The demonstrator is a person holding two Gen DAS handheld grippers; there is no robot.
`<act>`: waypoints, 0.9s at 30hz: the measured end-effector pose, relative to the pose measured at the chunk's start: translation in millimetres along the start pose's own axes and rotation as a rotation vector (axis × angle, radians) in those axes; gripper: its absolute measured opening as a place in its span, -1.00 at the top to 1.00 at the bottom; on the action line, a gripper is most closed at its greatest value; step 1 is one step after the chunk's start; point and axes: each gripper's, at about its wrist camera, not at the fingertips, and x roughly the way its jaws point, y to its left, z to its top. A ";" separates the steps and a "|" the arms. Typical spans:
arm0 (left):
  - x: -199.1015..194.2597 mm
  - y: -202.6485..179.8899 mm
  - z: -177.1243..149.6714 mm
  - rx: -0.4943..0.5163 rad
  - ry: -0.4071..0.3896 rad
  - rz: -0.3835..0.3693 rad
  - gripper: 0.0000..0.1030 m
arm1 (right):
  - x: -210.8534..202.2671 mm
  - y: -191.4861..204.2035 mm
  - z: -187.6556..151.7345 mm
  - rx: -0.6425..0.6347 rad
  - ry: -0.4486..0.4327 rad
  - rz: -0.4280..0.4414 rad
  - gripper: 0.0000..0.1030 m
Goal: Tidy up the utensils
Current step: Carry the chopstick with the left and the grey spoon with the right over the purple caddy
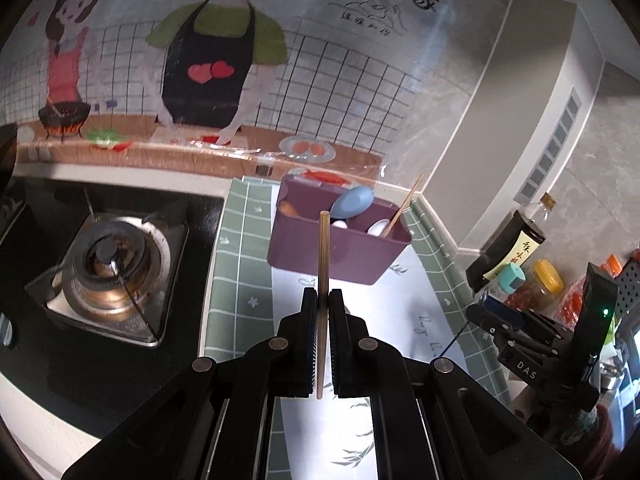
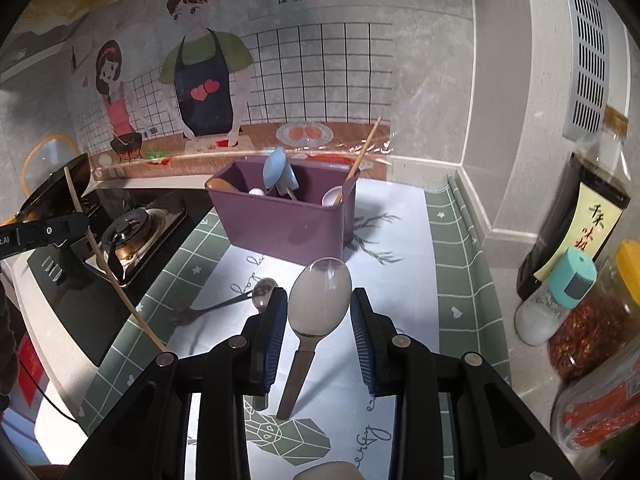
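Observation:
My left gripper [image 1: 323,298] is shut on a wooden chopstick [image 1: 323,264] that stands upright in front of the purple utensil caddy [image 1: 340,252]. The caddy holds a blue spoon [image 1: 352,202], white spoons and another chopstick [image 1: 404,206]. In the right wrist view my right gripper [image 2: 319,300] is open, with its fingers on either side of a metal spoon [image 2: 318,304] that lies on the mat. A second metal spoon [image 2: 224,302] lies to its left. The caddy [image 2: 284,224] stands beyond. The left gripper [image 2: 44,232] with its chopstick [image 2: 108,268] shows at the left.
A gas stove [image 1: 108,264] is to the left of the green and white mat [image 1: 236,280]. A sauce bottle [image 2: 576,224], a salt shaker [image 2: 556,300] and a chilli jar [image 2: 592,320] stand at the right. The wall with a cartoon mural is behind the caddy.

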 end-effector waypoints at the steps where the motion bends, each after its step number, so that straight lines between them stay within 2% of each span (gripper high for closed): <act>1: -2.0 -2.4 2.8 0.008 -0.014 0.006 0.89 | -1.9 0.3 2.9 0.001 -0.007 0.002 0.43; 3: -4.4 -5.6 10.0 0.012 -0.030 -0.001 0.89 | -7.2 0.7 13.6 0.009 -0.027 0.008 0.43; 6: -18.2 -14.8 38.1 0.028 -0.092 -0.032 0.89 | -23.9 2.9 41.6 0.004 -0.098 0.005 0.43; 11: -65.3 -50.9 108.1 0.172 -0.309 -0.045 0.89 | -87.4 17.7 121.9 -0.084 -0.346 -0.056 0.43; 13: -72.5 -57.6 131.6 0.197 -0.356 -0.047 0.89 | -107.9 23.5 154.5 -0.107 -0.422 -0.066 0.43; 15: -73.2 -59.2 147.8 0.200 -0.378 -0.054 0.89 | -114.7 25.8 178.0 -0.123 -0.454 -0.085 0.43; 17: -68.8 -57.9 162.3 0.197 -0.387 -0.063 0.89 | -112.3 25.0 193.5 -0.126 -0.459 -0.100 0.43; 21: -47.8 -45.9 176.8 0.174 -0.383 -0.075 0.89 | -85.6 19.0 210.2 -0.115 -0.413 -0.123 0.43; 27: 3.7 -21.9 182.0 0.121 -0.292 -0.083 0.89 | -34.9 12.2 203.9 -0.086 -0.329 -0.128 0.43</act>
